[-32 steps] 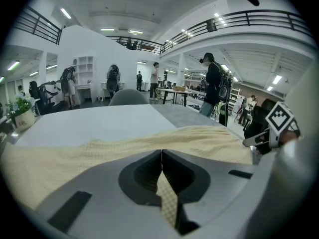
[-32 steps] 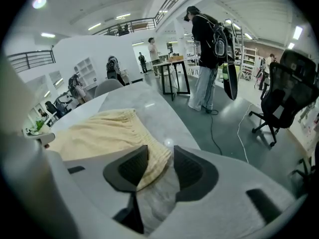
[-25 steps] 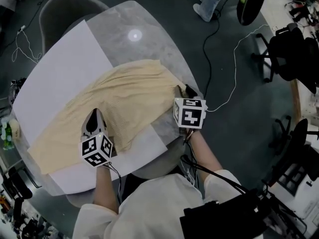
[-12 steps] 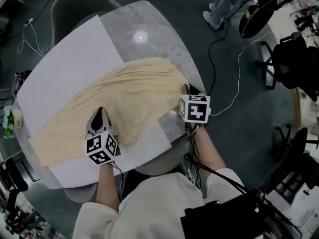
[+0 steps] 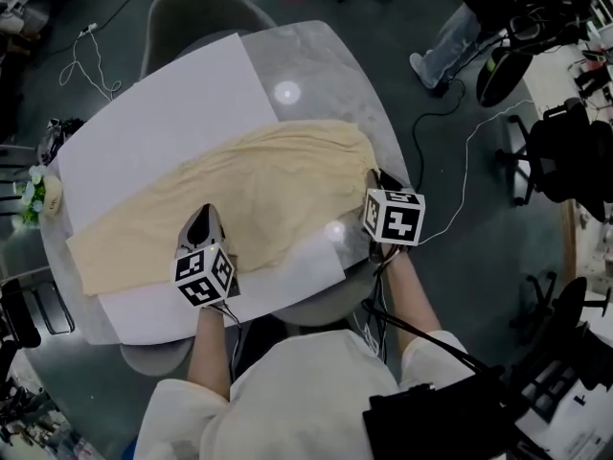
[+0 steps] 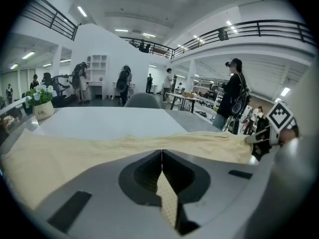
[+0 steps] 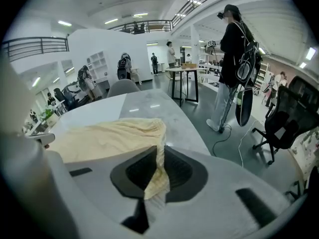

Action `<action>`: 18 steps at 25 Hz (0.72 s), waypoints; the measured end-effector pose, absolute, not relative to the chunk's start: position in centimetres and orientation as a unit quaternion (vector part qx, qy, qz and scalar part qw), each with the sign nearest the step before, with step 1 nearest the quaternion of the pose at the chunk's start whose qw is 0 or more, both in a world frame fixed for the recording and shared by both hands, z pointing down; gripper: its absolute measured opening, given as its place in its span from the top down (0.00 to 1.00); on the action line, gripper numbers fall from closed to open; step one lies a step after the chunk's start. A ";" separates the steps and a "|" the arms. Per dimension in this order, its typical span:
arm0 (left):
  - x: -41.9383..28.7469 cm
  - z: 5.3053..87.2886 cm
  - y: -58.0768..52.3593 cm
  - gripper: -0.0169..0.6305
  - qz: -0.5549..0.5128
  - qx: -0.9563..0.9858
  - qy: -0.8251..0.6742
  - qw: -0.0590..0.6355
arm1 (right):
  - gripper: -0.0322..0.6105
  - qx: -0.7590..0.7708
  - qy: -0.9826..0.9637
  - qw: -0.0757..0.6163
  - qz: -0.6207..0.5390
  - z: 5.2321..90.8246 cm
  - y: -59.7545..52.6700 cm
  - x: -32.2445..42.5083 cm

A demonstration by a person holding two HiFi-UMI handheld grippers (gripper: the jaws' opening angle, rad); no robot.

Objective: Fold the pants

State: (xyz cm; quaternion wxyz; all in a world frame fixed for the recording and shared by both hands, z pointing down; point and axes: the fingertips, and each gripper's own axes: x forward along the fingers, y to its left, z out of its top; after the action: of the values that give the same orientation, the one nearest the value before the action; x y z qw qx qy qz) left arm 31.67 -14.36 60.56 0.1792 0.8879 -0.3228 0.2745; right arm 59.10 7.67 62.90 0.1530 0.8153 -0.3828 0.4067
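Cream pants [image 5: 239, 195] lie stretched crosswise on a white sheet [image 5: 163, 113] over the grey table [image 5: 326, 56]. My left gripper [image 5: 203, 220] is at their near edge, left of the middle. In the left gripper view it [image 6: 162, 156] is shut on a fold of the pants [image 6: 99, 148]. My right gripper [image 5: 375, 178] is at the pants' right end. Its jaws have just been closing, and in the right gripper view it [image 7: 158, 156] pinches a strip of the pants [image 7: 109, 136] that hangs out below the jaws.
An empty chair [image 5: 201, 8] stands at the table's far side. A small flower pot [image 5: 34, 195] sits at the left rim. On the floor to the right lie a white cable [image 5: 460, 161] and black office chairs [image 5: 565, 151]; a person's legs [image 5: 450, 46] stand beyond.
Both grippers have lifted a little and shifted with the pants' near edge in them. The loose flap that lay on the sheet's near corner has been pulled in.
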 end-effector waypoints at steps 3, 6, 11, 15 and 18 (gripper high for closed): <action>30.0 59.3 -14.7 0.96 0.263 0.889 -0.326 0.184 | 0.90 0.818 -0.390 0.154 0.393 60.8 6.6 57.7; 28.2 58.1 -15.1 0.96 0.253 0.889 -0.330 0.189 | 0.90 0.819 -0.400 0.157 0.380 58.9 5.4 56.3; 25.1 56.9 -16.1 0.96 0.250 0.885 -0.336 0.203 | 0.89 0.818 -0.420 0.163 0.358 55.7 2.8 53.5; 22.4 55.6 -17.2 0.96 0.237 0.884 -0.345 0.209 | 0.89 0.814 -0.439 0.172 0.339 53.5 0.5 50.7; 20.5 54.4 -18.3 0.96 0.221 0.885 -0.354 0.208 | 0.89 0.810 -0.455 0.178 0.325 52.1 -1.6 48.5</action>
State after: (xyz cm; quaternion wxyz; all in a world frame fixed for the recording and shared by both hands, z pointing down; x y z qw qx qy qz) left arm 20.49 -18.26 54.42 0.2081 0.8848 -0.3535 0.2211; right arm 48.45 -1.58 52.07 0.1775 0.8100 -0.4548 0.3248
